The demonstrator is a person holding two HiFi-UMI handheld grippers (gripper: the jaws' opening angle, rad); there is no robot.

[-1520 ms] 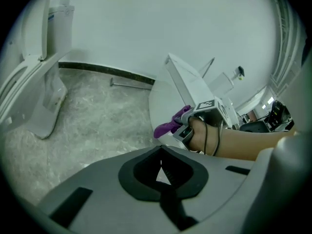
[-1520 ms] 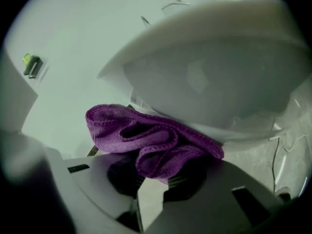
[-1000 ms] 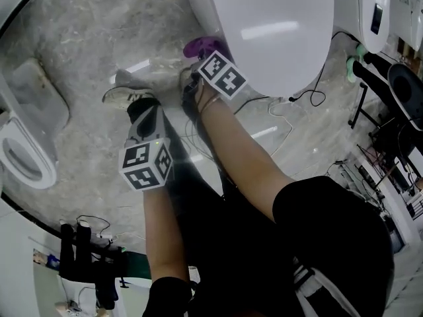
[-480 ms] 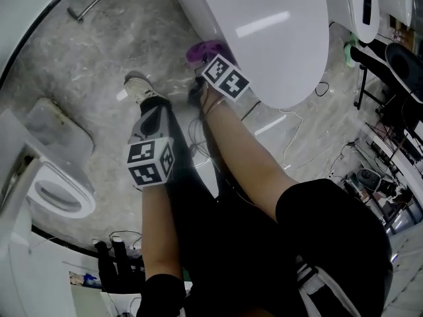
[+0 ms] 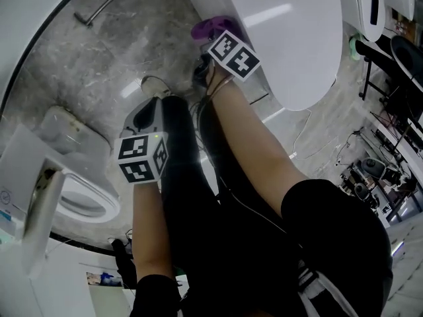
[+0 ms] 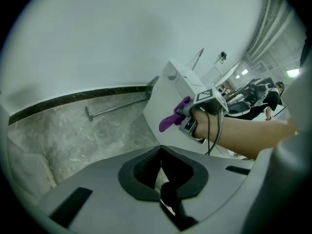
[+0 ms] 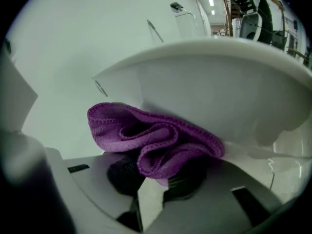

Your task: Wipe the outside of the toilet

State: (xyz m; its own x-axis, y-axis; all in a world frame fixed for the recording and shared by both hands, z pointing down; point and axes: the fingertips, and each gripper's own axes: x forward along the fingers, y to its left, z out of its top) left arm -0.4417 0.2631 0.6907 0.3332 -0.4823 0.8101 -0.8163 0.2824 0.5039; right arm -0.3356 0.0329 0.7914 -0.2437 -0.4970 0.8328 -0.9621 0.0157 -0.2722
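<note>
Closest to me, my left gripper [image 6: 161,155] hangs over the marble floor [image 6: 73,135], its jaws pressed together with nothing in them. Further out, my right gripper [image 7: 152,175] pinches a bunched purple cloth [image 7: 146,133], which lies against the white outer side of the toilet [image 7: 224,96], just under the rim. Beyond, a metal bar [image 6: 117,106] lies along the foot of the wall [image 6: 97,43].

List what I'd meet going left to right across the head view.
Small white toilet bowl → left hand-held gripper → purple microfibre cloth → large white toilet with closed lid → dark equipment clutter. The right hand-held gripper overlaps the cloth, so it is left out.
</note>
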